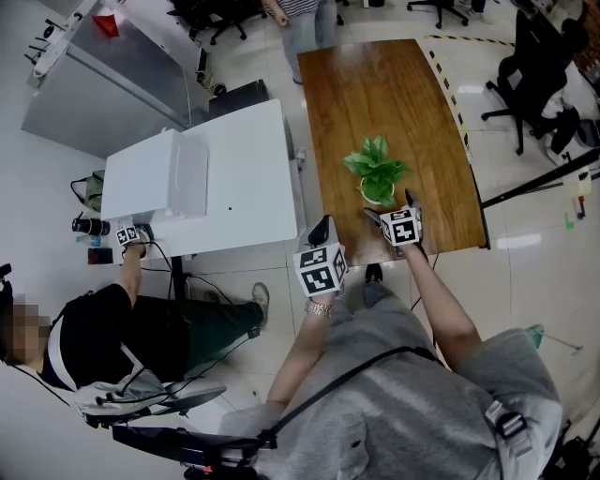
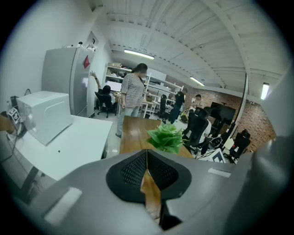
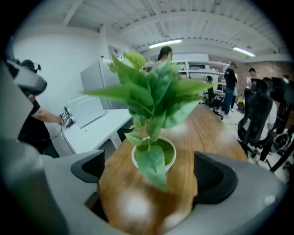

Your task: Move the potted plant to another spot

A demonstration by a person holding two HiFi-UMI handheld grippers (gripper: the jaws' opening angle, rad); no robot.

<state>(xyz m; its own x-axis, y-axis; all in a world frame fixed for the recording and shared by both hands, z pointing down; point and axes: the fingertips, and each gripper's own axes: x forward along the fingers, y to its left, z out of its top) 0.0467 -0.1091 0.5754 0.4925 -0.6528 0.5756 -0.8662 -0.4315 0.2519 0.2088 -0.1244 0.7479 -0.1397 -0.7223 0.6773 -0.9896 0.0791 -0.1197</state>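
Note:
A small potted plant (image 1: 376,172) with broad green leaves in a white pot stands near the front edge of the wooden table (image 1: 375,103). In the right gripper view the potted plant (image 3: 151,151) sits just ahead of my right gripper (image 3: 151,176), whose jaws stand wide open on either side without touching the pot. In the head view the right gripper (image 1: 392,214) hovers right in front of the pot. My left gripper (image 1: 322,234) hangs off the table's front left corner; its pads meet in the left gripper view (image 2: 147,172), shut on nothing. The plant (image 2: 165,137) shows beyond it.
A white desk (image 1: 234,178) with a white box (image 1: 155,173) stands left of the wooden table. A seated person (image 1: 112,328) reaches onto that desk. Another person (image 1: 305,19) stands at the table's far end. Black office chairs (image 1: 534,75) stand to the right.

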